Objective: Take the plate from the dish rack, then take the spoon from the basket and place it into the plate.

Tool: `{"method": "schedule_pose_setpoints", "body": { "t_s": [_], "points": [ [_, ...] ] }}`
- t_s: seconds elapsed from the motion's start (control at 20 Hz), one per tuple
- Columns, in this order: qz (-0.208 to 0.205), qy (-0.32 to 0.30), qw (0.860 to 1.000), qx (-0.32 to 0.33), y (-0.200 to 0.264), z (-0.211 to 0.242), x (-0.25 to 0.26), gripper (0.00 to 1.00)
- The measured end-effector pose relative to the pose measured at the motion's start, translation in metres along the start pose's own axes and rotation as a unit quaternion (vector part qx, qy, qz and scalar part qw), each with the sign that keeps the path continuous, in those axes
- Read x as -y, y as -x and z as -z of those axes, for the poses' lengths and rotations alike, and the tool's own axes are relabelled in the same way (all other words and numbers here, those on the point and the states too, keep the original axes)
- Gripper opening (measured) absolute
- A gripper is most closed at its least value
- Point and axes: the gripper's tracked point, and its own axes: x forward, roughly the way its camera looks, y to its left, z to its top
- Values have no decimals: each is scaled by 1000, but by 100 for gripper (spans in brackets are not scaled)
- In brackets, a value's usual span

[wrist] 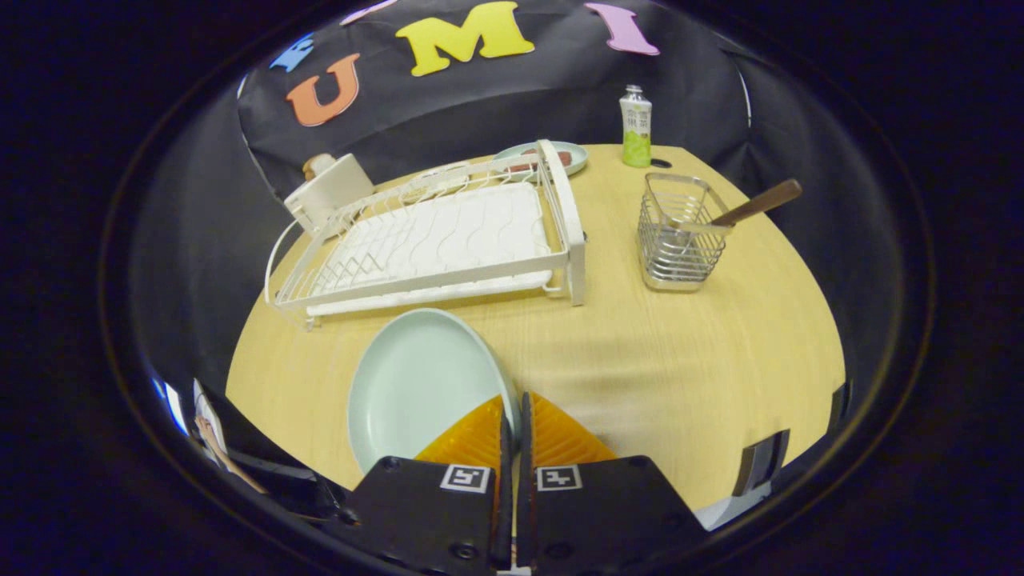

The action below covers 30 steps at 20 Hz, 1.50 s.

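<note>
A pale green plate (416, 388) sits low over the wooden table (680, 360), just in front of the white dish rack (448, 236). My gripper (514, 398) is shut on the plate's right rim, and the two orange fingers (472, 436) are nearly touching with the rim between them. I cannot tell whether the plate rests on the table or hangs just above it. Beyond the fingers to the right stands a wire basket (678, 232). A spoon (756, 202) leans in it, its brown handle sticking out to the right.
The rack's slots hold no dishes. Behind the rack lies another small plate (572, 154) with something brown on it. A green and white bottle (636, 126) stands at the table's far edge. A white container (330, 188) with a cork top stands at the rack's far left corner.
</note>
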Motion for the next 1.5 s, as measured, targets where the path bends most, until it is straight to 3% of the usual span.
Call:
{"method": "schedule_pose_setpoints", "body": {
  "t_s": [0.45, 0.65, 0.95, 1.5],
  "points": [
    [24, -34, 999, 4, -17, 20, 27, 8],
    [2, -52, 998, 21, -8, 15, 31, 10],
    [65, 2, 992, 104, 4, -6, 82, 89],
    [63, -29, 961, 268, 33, -99, 158, 91]
  ]
}}
